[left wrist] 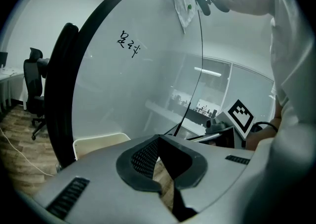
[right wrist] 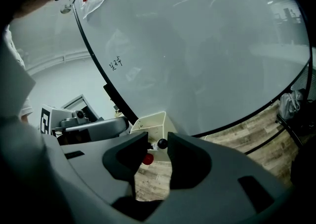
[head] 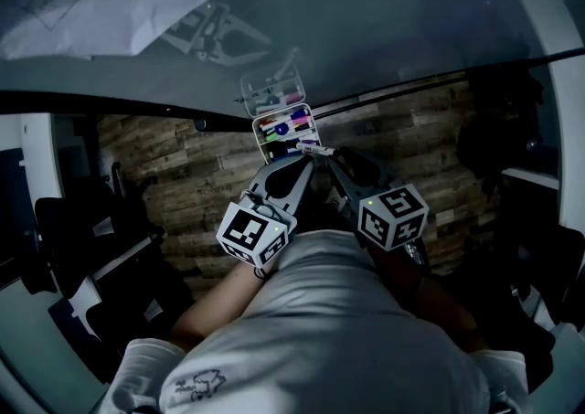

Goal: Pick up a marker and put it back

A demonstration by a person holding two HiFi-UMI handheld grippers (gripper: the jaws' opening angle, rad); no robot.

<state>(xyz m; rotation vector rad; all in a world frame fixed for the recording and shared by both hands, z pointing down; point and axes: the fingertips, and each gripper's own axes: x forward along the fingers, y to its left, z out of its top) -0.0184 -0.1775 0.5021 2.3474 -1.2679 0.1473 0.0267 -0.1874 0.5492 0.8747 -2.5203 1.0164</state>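
Head cam looks steeply down past the person's shirt, so you see the left gripper and right gripper from behind, tips near the marker box at the whiteboard edge. Each gripper cam rides on its own gripper and looks along the jaws, close up to that same whiteboard. The left cam catches the right gripper's cube off to its right, and the right cam sees the box too.

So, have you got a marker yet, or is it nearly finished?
Not yet. Nothing is done: the markers lie in their box. Right now the right gripper is open and aimed at it, and the left gripper is shut and empty. Grabbing one, lifting it and putting it back are all left.
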